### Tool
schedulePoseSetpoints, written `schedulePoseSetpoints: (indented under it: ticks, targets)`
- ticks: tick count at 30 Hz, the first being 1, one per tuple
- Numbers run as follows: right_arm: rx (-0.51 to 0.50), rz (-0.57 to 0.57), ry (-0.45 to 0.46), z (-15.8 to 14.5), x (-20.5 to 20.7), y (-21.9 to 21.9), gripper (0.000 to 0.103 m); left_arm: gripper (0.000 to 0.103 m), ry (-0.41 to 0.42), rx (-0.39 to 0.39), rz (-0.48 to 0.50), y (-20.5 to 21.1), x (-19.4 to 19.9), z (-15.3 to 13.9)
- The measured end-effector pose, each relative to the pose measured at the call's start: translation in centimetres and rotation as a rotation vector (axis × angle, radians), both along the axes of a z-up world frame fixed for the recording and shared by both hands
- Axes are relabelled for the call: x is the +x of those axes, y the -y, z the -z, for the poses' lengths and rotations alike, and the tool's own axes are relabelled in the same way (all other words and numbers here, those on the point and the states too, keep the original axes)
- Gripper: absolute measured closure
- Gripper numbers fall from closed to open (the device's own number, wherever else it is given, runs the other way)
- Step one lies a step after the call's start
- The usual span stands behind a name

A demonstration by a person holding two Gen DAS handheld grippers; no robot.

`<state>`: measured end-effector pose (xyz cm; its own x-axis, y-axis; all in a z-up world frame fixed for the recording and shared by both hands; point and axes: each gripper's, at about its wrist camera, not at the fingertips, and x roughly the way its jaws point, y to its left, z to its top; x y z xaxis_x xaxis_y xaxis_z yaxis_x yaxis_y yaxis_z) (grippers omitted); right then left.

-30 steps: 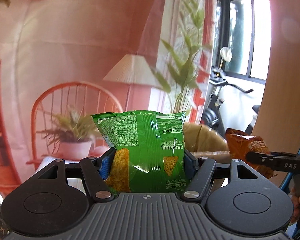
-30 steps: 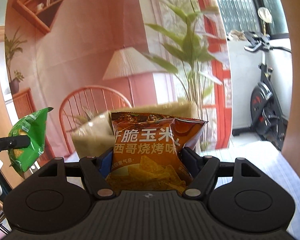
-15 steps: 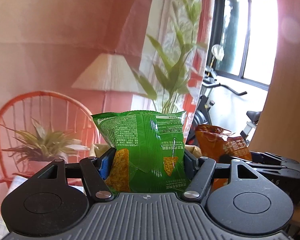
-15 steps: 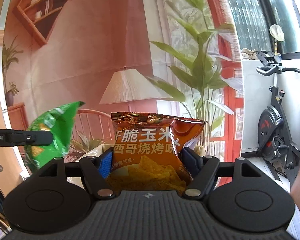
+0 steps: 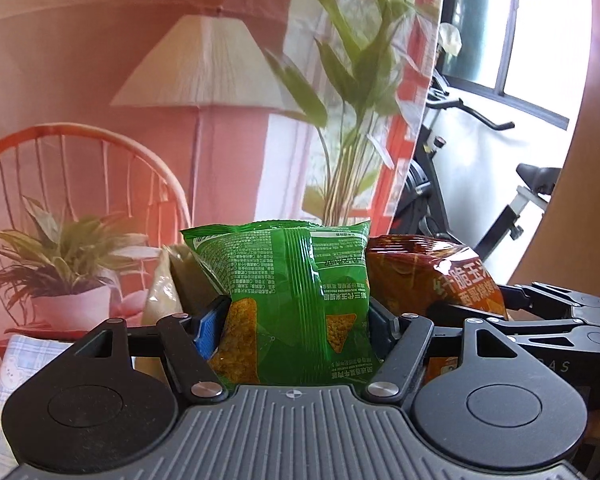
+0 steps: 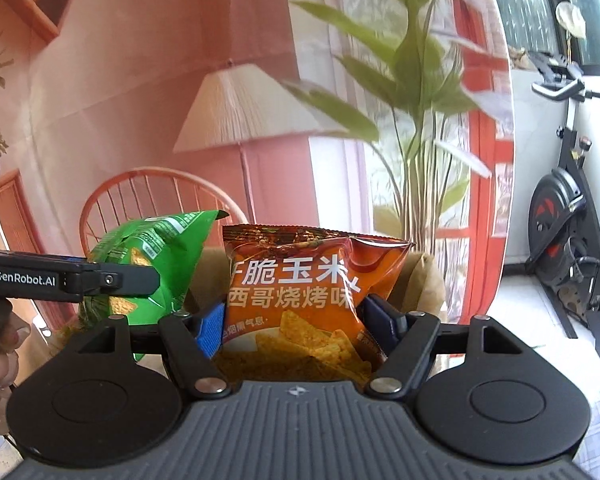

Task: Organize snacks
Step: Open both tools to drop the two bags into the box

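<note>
Left gripper (image 5: 296, 320) pinching an upright green chip bag (image 5: 288, 292) between its fingers, right gripper (image 6: 292, 320) pinching an orange chip bag (image 6: 300, 292) (printed front facing the camera), both bags side by side, nearly touching, just above a tan basket (image 6: 424, 280), printed backdrop (image 6: 180, 80) behind.

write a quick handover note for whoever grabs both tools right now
Left tool: shut on the green chip bag, held upright in the air.
Right tool: shut on the orange chip bag, also upright.
The two bags are side by side, close together, in front of a tan fabric bin.
Done: both bags picked up.
Left: neither bag is set down yet. Probably both go into the bin, whose inside is hidden.
</note>
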<state>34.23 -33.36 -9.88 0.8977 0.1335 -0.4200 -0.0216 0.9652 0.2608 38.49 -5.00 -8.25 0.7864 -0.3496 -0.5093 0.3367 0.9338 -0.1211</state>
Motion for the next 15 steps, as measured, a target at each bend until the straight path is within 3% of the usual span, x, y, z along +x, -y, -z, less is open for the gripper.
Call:
schedulePoseSetpoints:
  ticks: [4,7,15]
  targets:
    - [-0.009,0.007,-0.024,0.2,0.5,-0.1,0.025,0.025,-0.011,0.022,-0.015,-0.1,0.1,0.3]
    - [-0.01,0.025,-0.024,0.1,0.3,-0.1,0.016,0.022,-0.006,0.02,-0.016,-0.1,0.0,0.2]
    - [0.0,0.04,0.017,-1.6,-2.3,-0.5,0.016,0.022,0.024,-0.008,-0.005,-0.8,-2.2,-1.6]
